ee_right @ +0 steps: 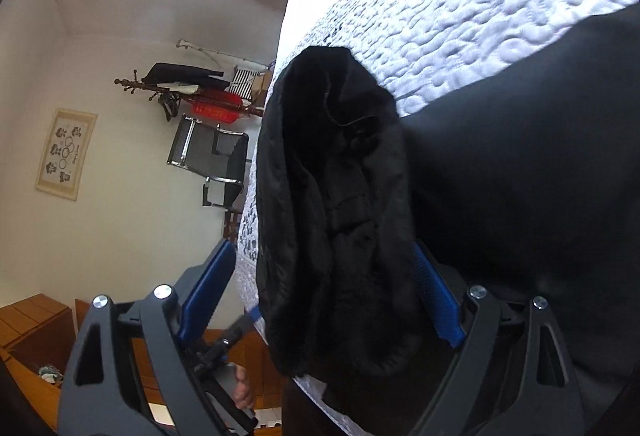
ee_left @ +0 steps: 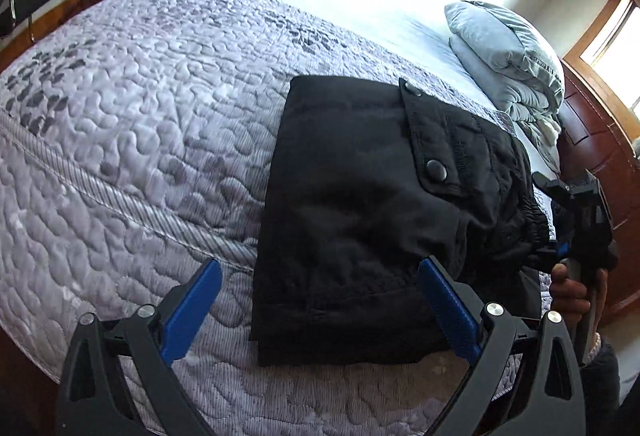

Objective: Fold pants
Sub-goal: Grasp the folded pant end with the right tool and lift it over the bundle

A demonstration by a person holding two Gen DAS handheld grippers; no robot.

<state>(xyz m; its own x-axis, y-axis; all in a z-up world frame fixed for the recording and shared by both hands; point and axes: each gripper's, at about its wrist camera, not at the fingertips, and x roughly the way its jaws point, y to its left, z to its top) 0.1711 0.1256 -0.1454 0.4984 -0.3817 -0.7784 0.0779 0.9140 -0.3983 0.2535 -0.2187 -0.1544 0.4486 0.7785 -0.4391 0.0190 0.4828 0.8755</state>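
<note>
Left wrist view: folded black pants (ee_left: 360,203) flat on the quilt (ee_left: 140,115), pocket flap up. Left gripper (ee_left: 318,300) spread wide, over the near edge, pinching nothing. Right gripper (ee_right: 320,288) also spread; a bunched pants end fills the gap, hiding most of its right finger (ee_right: 438,300). Contact with fabric unclear. Pillows (ee_left: 508,55) beyond.

left wrist view looks down over the bed (ee_left: 132,123), pants (ee_left: 360,211) at 1 o'clock, near. right wrist view rolled sideways, pants (ee_right: 336,220) very close. both share pants, bed (ee_right: 460,15).
</note>
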